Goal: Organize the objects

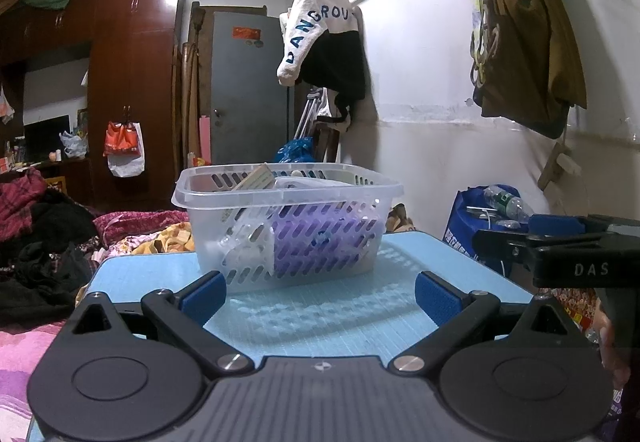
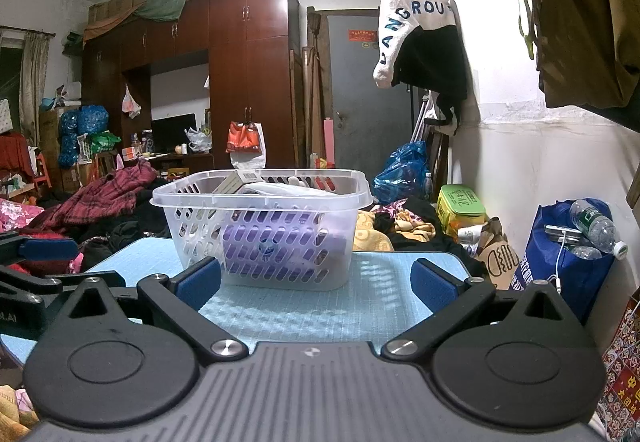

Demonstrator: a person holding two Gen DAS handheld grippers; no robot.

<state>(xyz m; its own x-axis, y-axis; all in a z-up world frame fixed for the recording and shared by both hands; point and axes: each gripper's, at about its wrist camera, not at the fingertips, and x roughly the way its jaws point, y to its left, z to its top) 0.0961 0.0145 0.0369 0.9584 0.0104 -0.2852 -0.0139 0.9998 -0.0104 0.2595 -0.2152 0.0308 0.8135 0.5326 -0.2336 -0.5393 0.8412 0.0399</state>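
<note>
A clear slotted plastic basket (image 1: 208, 198) stands on a light blue table (image 1: 320, 322). It also shows in the right wrist view (image 2: 168, 202) on the same table (image 2: 320, 306). It holds a purple package (image 1: 320, 238), a white item and a small box. My left gripper (image 1: 319, 294) is open and empty, just in front of the basket. My right gripper (image 2: 316, 282) is open and empty, also just in front of the basket. The right gripper shows at the right edge of the left wrist view (image 1: 568, 250).
Piled clothes (image 2: 108, 198) cover the bed left of the table. A blue bag (image 2: 568, 262) with water bottles stands at the right by the wall. A wardrobe (image 2: 248, 82) and a grey door (image 2: 360, 102) are behind. Bags (image 1: 528, 42) hang on the right wall.
</note>
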